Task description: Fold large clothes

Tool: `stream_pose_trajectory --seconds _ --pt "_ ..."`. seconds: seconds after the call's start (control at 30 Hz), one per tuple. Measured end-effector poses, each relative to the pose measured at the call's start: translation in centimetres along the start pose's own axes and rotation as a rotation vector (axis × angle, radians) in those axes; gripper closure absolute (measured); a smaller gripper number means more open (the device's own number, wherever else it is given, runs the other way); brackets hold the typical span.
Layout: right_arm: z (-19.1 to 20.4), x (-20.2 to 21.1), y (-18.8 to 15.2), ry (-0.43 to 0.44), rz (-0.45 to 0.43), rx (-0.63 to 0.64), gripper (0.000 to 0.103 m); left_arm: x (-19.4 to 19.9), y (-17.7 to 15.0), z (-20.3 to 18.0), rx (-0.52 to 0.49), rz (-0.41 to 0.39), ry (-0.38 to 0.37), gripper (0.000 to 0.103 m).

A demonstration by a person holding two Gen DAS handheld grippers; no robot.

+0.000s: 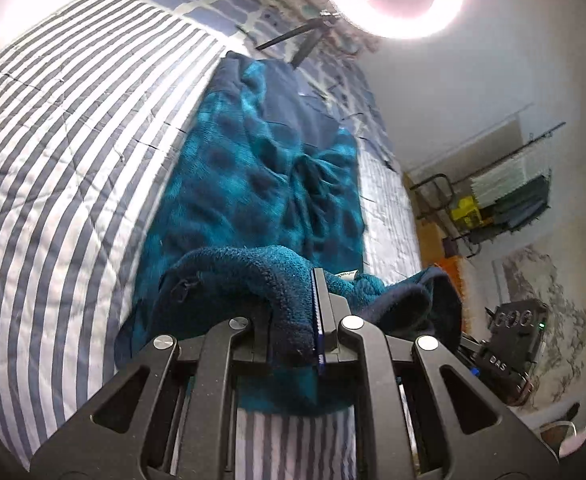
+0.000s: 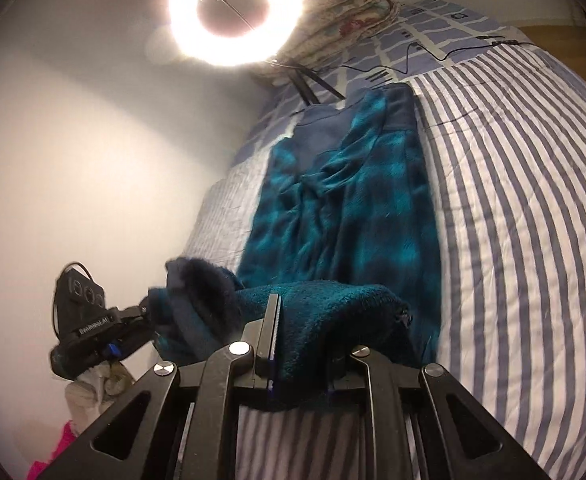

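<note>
A large teal and navy plaid fleece garment [image 1: 261, 176] lies lengthwise on the striped bed; it also shows in the right wrist view [image 2: 345, 208]. My left gripper [image 1: 293, 320] is shut on the near hem of the garment and holds it raised off the bed. My right gripper [image 2: 301, 328] is shut on another part of the same near hem, also raised. The other gripper shows at the edge of each view: the right one [image 1: 509, 344] and the left one [image 2: 89, 320], with fleece bunched between them.
The bed has a blue-and-white striped quilt [image 1: 73, 140] and a blue patterned sheet [image 2: 425, 36] at its far end with a black cable. A lit ring light [image 2: 235, 8] on a tripod stands beyond the bed. A cart with folded items [image 1: 505, 200] stands by the wall.
</note>
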State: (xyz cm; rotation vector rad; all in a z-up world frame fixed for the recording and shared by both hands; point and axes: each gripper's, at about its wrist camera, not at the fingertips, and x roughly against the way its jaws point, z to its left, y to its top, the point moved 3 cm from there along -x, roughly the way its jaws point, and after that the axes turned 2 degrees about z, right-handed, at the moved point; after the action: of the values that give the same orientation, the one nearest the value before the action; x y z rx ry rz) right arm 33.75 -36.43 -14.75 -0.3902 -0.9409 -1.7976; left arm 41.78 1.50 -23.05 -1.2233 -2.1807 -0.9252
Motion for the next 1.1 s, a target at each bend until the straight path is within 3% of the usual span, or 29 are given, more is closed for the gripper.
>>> stream_pose_trajectory --seconds 0.4,0.5,0.67,0.8,0.93,1.0,1.07,1.1 --pt "-3.8 -7.4 2.9 -0.101 0.09 -0.016 0.088 -6.1 1.5 3.4 0.069 0.046 0.075 0.091" --pt "-4.7 -8.1 2.9 -0.07 0.097 -0.049 0.087 -6.9 1.5 4.1 0.103 0.061 0.073 0.089" --pt "-5.1 -6.7 3.2 0.028 0.105 -0.105 0.076 -7.0 2.3 4.6 0.17 0.105 0.029 0.086" --pt "-4.7 -4.5 3.2 0.09 0.081 -0.099 0.07 -6.6 2.7 4.2 0.169 0.119 0.003 0.083" --pt "-4.2 -3.5 2.9 0.097 0.073 -0.089 0.067 -6.0 2.8 3.7 0.17 0.12 -0.018 0.077" --pt "-4.3 -3.2 3.0 0.125 0.065 -0.108 0.058 -5.8 3.0 3.6 0.179 0.118 -0.032 0.072" --pt "-4.7 -2.7 3.2 0.175 0.043 -0.152 0.022 -5.5 3.2 3.5 0.191 0.12 -0.046 0.065" --pt "-4.9 -2.1 3.4 0.196 0.012 -0.177 0.017 -5.3 3.3 3.4 0.196 0.113 -0.05 0.06"
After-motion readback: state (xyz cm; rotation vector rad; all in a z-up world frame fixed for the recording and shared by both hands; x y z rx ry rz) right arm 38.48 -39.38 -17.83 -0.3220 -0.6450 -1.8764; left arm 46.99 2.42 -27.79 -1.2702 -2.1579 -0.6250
